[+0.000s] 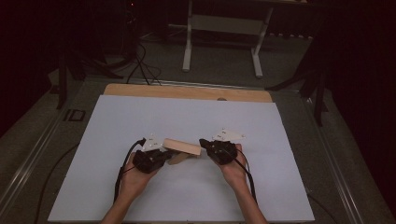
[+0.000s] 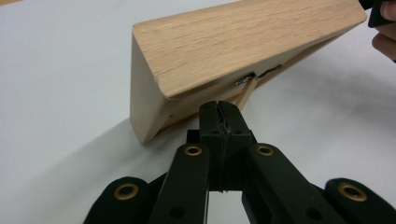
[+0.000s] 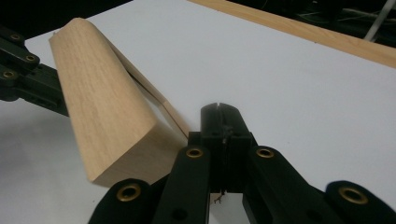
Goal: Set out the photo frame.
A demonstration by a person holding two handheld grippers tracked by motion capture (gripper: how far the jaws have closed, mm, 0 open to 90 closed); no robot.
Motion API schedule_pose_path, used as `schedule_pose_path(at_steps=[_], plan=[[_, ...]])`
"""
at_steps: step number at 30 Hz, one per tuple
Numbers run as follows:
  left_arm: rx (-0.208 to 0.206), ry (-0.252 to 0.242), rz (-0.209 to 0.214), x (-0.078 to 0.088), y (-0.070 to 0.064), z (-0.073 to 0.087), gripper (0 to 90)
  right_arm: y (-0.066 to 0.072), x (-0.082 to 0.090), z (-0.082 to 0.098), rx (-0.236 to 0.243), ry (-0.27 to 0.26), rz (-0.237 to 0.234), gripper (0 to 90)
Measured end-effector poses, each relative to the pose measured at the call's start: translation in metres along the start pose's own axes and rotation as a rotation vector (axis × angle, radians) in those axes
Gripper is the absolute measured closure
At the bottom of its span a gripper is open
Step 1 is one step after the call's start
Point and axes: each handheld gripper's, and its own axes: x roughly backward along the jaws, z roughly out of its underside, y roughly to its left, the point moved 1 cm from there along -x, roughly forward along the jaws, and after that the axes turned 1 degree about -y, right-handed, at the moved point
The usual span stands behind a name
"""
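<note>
A wooden block (image 1: 182, 147) sits tilted on the white worktop (image 1: 187, 116) between the two hands. The left tongs (image 2: 219, 109) are pressed together just under its raised edge, whose underside is shadowed and hard to make out. The right tongs (image 3: 219, 112) are together too, empty, beside the block's other end.

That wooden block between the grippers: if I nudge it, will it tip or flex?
The wooden block looks solid and thick-walled, so probably stiff. It stands tilted on a thin strut, so a push could likely collapse or tip it. Its smooth grain may slide on the white sheet.
</note>
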Motion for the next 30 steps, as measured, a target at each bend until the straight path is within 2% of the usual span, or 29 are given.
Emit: schedule_pose_path(at_steps=[10,30], plan=[[0.009,0.009,-0.004,-0.0046,0.0013,-0.0021,89.4,-0.0020,-0.0050,0.0010,-0.029,-0.002,-0.044,89.7],[0.010,-0.010,-0.005,-0.0093,-0.0026,-0.0059,89.3,0.0010,-0.0019,0.0023,-0.015,0.005,-0.038,89.7]])
